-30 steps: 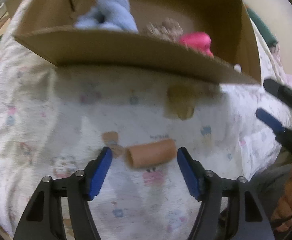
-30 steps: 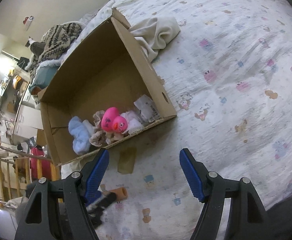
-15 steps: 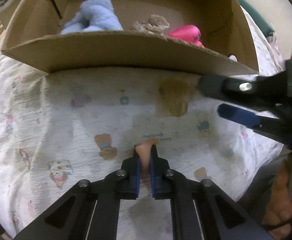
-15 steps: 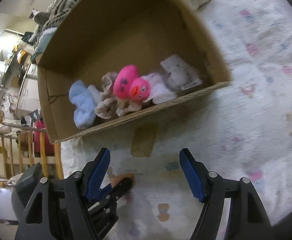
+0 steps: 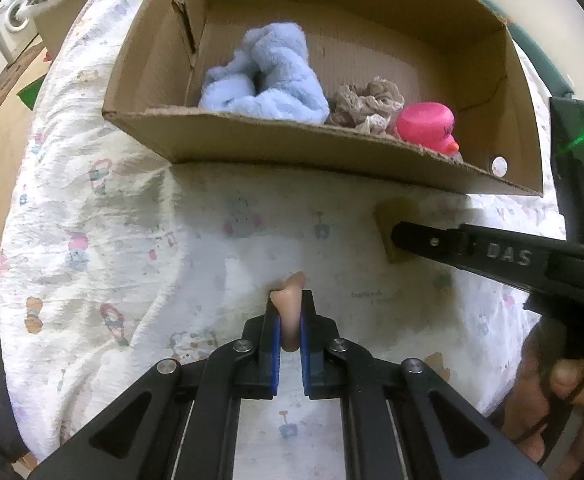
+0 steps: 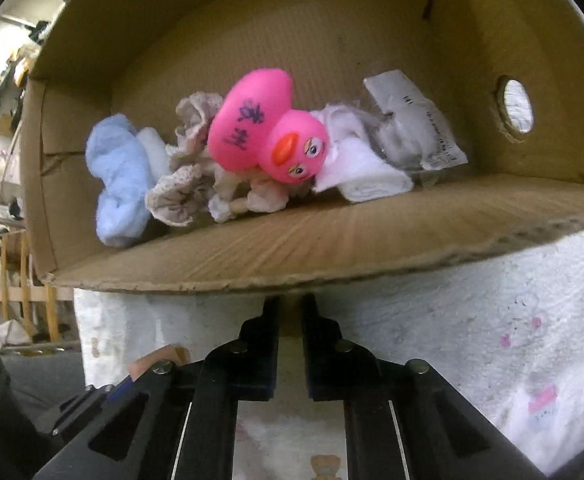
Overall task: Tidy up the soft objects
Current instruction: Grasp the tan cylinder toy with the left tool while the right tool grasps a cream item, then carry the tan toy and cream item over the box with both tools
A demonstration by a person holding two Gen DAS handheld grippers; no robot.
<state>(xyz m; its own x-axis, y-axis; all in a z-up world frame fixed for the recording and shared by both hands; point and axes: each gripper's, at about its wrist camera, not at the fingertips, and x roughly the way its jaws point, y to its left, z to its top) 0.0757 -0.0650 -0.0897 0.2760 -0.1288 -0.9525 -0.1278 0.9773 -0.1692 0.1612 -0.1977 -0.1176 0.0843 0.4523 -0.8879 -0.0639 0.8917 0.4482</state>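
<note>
The left gripper (image 5: 291,320), open around a peach foam tube (image 5: 291,306) a second ago, has now clamped it flat between its blue pads, so the tube is secured just above the printed bedsheet (image 5: 104,248) and looks ready to carry over. The right gripper (image 6: 290,316) has swung in from the side and closed on a tan patch (image 5: 388,220) lying at the foot of the cardboard box (image 6: 292,256). Inside the box lie a blue towel (image 5: 272,76), a frilly cloth (image 6: 188,188) and a pink duck (image 6: 268,128).
</note>
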